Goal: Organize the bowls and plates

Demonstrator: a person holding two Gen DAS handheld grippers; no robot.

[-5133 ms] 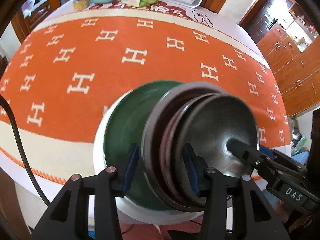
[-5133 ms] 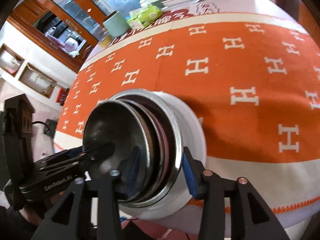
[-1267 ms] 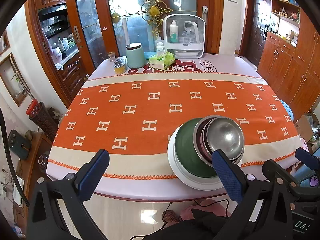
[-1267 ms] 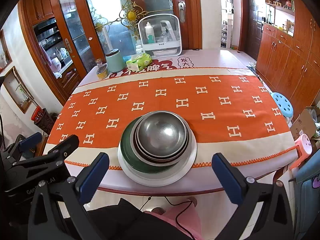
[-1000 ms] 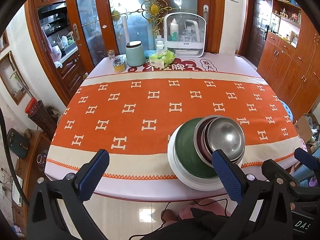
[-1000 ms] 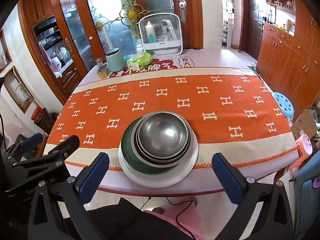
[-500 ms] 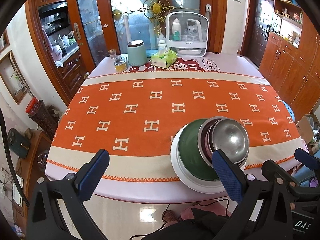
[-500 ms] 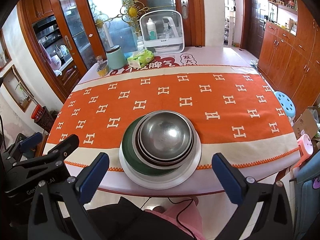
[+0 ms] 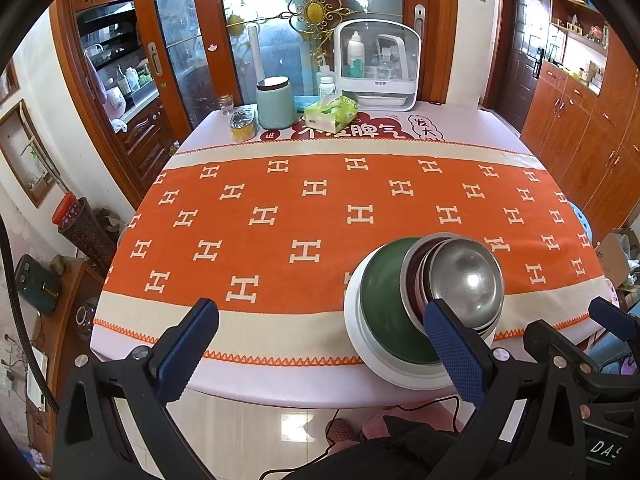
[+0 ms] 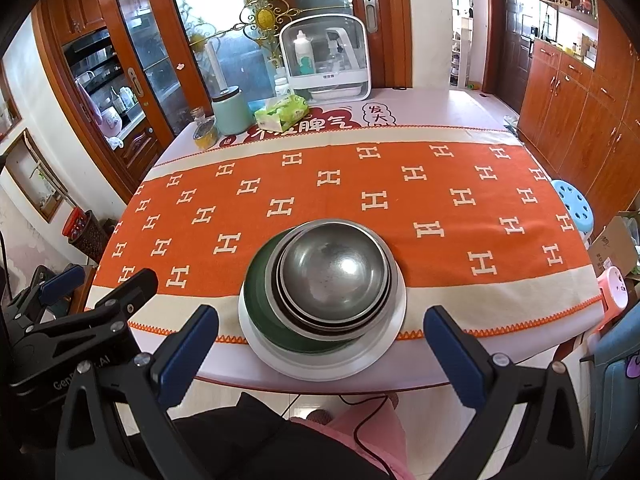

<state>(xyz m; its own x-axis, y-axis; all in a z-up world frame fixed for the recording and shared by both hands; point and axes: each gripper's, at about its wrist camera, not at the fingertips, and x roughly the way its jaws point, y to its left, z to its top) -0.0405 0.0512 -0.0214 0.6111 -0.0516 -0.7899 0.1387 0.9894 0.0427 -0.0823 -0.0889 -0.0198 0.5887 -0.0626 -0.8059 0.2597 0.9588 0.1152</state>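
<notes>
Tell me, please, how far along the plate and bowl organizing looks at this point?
Stacking looks done: the steel bowl sits nested on top, over the green plate and the white plate, near the table's front edge. Nothing is in hand: the left gripper and right gripper are both open and back from the stack. Little seems left, beyond perhaps centring the slightly offset stack.

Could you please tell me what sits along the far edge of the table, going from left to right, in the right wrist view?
Yellow jar → mint green canister → green tissue pack → white storage case with bottles inside.
</notes>
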